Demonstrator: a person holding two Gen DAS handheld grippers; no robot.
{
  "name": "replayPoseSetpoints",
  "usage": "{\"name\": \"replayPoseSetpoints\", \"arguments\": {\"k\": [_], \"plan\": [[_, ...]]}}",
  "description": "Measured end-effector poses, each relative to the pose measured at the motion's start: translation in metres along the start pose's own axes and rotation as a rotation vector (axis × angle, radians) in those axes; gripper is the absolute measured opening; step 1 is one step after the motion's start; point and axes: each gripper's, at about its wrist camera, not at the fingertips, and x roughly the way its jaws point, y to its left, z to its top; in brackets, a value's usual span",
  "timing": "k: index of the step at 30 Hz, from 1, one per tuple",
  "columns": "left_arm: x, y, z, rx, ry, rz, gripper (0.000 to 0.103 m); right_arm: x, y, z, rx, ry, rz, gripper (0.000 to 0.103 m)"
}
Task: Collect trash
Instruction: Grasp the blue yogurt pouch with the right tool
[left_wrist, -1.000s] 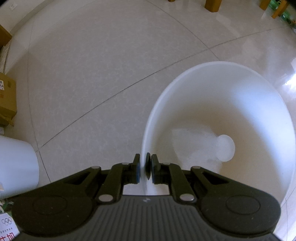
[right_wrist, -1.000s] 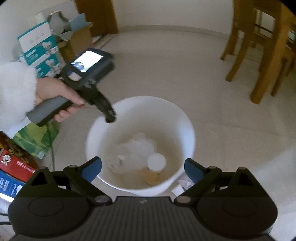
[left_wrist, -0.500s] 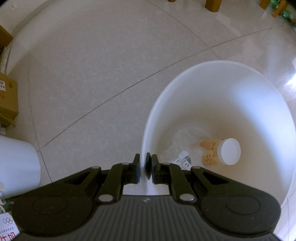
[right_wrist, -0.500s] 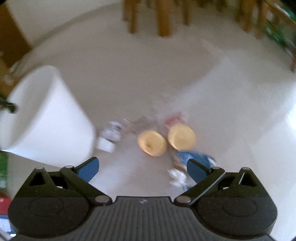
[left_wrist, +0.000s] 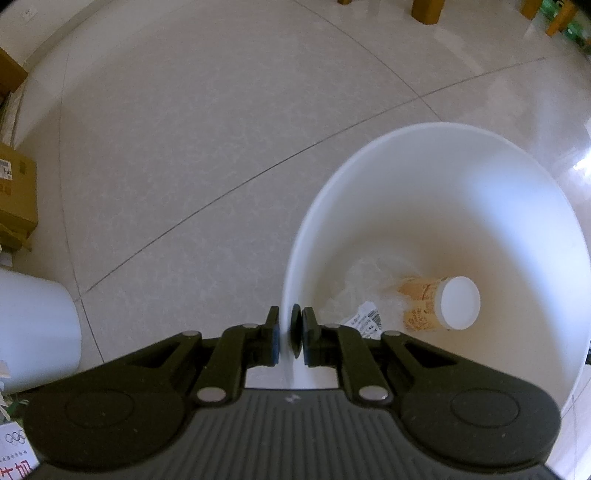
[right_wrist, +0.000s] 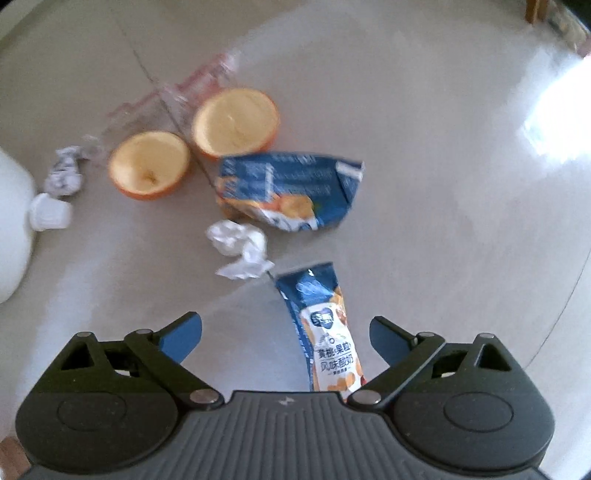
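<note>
Left tool (left_wrist: 286, 336) stays clenched on white bin (left_wrist: 436, 136) rim; cup (left_wrist: 439, 302) now lies inside bin; right tool (right_wrist: 286, 334), released and empty, has dropped from bin to floor litter; yogurt pouch (right_wrist: 325, 332) between its jaws, likely next pick.

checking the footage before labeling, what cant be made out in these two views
- Left wrist view: the left gripper body hides the near wall of the white bucket whose rim it clamps; the paper scrap print is too small.
- Right wrist view: the right gripper, open, covers the yogurt pouch lower end.
- Same view: the clear plastic wrapper is blurred; the left edge cuts the bucket.
</note>
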Motion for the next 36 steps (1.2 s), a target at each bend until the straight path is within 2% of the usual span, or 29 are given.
{"name": "replayPoseSetpoints", "arguments": {"k": [5, 11, 14, 16, 25, 30, 36], "plan": [[0.0, -0.001, 0.001, 0.0, 0.002, -0.001, 0.009, 0.027, -0.006, 0.003, 0.043, 0.041, -0.021, 0.097], [0.001, 0.0, 0.001, -0.002, 0.007, 0.003, 0.01, 0.035, 0.005, -0.005, 0.008, 0.108, 0.067, 0.092], [0.0, -0.001, 0.002, -0.002, 0.006, 0.002, 0.01, 0.038, 0.018, -0.008, -0.062, 0.11, 0.045, 0.083], [0.0, -0.002, 0.002, 0.002, 0.005, 0.003, 0.01, 0.042, 0.021, -0.006, -0.072, 0.114, 0.012, 0.073], [0.001, -0.002, 0.001, 0.001, 0.005, 0.002, 0.01, 0.051, 0.011, 0.001, 0.005, 0.136, -0.035, 0.043], [0.001, -0.001, 0.0, 0.0, 0.003, 0.002, 0.01, 0.046, 0.003, 0.001, 0.019, 0.14, -0.048, 0.034], [0.001, -0.001, 0.0, -0.001, 0.003, 0.001, 0.01, 0.029, 0.0, 0.002, 0.019, 0.126, -0.04, 0.033]]}}
